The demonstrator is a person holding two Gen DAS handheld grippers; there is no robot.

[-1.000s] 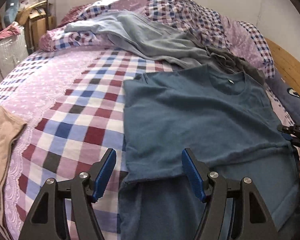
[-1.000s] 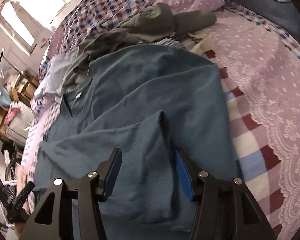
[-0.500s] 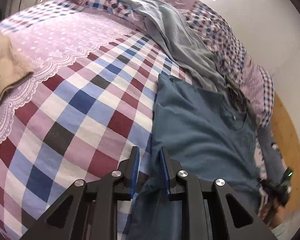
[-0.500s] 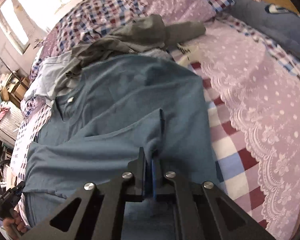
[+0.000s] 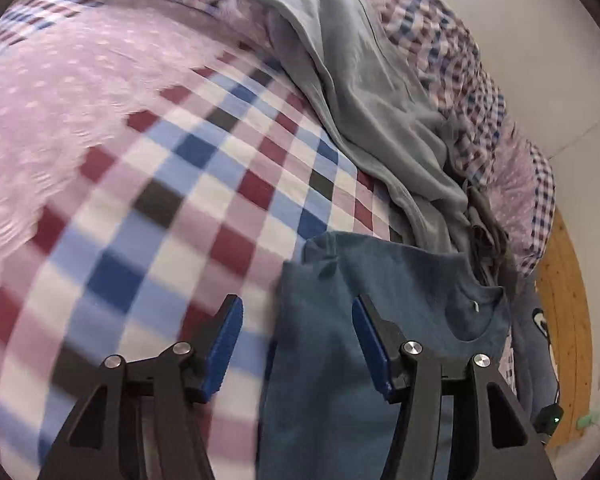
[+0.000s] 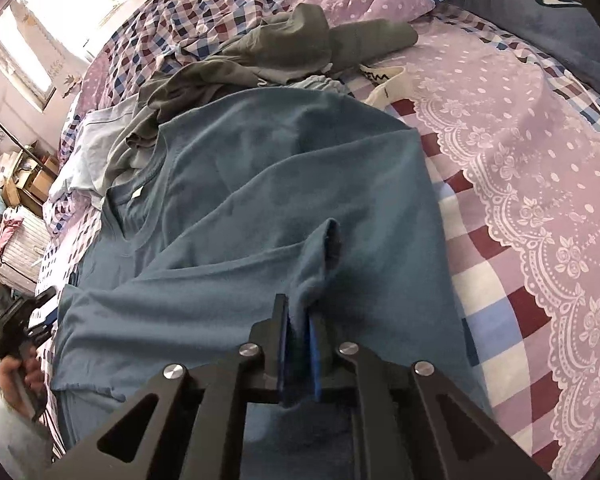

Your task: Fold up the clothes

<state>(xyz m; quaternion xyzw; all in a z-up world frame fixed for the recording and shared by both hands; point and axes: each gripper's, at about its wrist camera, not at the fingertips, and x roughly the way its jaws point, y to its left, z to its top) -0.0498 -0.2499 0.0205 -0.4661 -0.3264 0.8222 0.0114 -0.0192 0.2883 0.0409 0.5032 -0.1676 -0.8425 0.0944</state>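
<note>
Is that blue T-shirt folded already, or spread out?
Partly folded: the blue T-shirt has its lower part doubled over the chest, neckline still showing; the right gripper pinches that flap.

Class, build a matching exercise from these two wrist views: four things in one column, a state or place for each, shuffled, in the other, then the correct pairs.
Things
1. left gripper
2. right gripper
3. grey garment
4. white sock

States or places
A. shut on a pinch of the blue T-shirt
B. lying by the lace edge, beyond the blue T-shirt
C. open, nothing held
D. draped along the bed, past the blue T-shirt's collar

Pairs: 1-C, 2-A, 3-D, 4-B
</note>
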